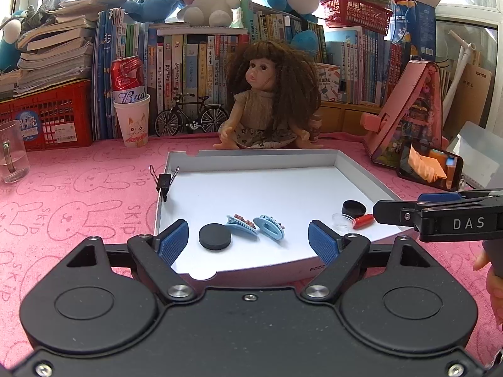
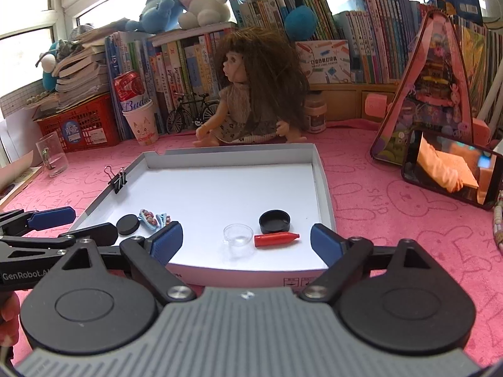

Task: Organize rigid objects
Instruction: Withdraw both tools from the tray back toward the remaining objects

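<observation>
White shallow box lid (image 1: 176, 169) sits on a pink bunny-print cloth (image 1: 78, 194), open side up. Inside, near the front edge: a black puck (image 1: 214, 236), two blue hair clips (image 1: 241, 223) touching each other just right of it, then well apart to the right a clear small cup (image 2: 238, 235), a black cap (image 2: 274, 221) and a red tube (image 2: 275, 239). The red tube lies flat, just in front of the black cap and touching or nearly touching the clear cup; can't tell which. A black binder clip (image 1: 163, 183) is clamped on the box's left wall, handles up.

Left gripper (image 1: 250, 245) hovers at the box's front edge, fingers spread wide, nothing pinched; the puck and hair clips lie on the box floor beyond the gap between its blue pads (image 1: 173, 242). Right gripper (image 2: 246, 243) also at the front edge, fingers spread wide, nothing held; clear cup and red tube lie on the floor beyond its gap. Each gripper shows from the side in the other's view.

Behind the box: a doll (image 1: 267, 100) sitting, a toy bicycle (image 1: 191, 116), a paper cup (image 1: 133, 119) with a red can (image 1: 127, 75) in it, rows of books (image 1: 195, 62). A phone (image 2: 452, 171) leans at the right, a glass mug (image 1: 12, 150) stands at the left.
</observation>
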`<state>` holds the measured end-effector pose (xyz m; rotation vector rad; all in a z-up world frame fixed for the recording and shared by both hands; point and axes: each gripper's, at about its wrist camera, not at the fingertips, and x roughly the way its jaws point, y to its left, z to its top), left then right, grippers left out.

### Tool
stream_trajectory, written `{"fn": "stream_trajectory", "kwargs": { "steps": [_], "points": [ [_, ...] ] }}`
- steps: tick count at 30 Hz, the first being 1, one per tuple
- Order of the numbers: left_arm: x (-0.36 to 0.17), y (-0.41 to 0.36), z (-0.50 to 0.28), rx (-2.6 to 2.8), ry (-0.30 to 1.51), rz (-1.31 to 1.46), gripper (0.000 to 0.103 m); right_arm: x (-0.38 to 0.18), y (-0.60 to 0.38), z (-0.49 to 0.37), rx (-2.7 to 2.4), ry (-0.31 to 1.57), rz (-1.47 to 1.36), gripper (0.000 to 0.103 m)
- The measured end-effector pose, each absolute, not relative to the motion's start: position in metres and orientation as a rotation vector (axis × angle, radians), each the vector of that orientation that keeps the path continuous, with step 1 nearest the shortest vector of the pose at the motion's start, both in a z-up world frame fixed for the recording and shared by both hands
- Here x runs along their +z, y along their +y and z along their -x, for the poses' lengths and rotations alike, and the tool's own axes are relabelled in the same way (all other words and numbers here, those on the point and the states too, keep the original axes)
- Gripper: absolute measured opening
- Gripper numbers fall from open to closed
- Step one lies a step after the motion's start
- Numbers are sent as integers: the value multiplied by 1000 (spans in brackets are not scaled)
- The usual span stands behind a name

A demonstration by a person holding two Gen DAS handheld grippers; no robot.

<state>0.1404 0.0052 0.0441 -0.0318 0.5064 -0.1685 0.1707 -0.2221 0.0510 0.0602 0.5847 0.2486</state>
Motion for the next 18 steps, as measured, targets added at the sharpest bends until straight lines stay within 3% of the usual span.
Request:
{"fn": "stream_trajectory", "kwargs": {
  "steps": [18],
  "points": [
    [36, 10, -108, -195, 506, 39, 83, 51, -210, -131, 287, 499, 1, 100]
  ]
}}
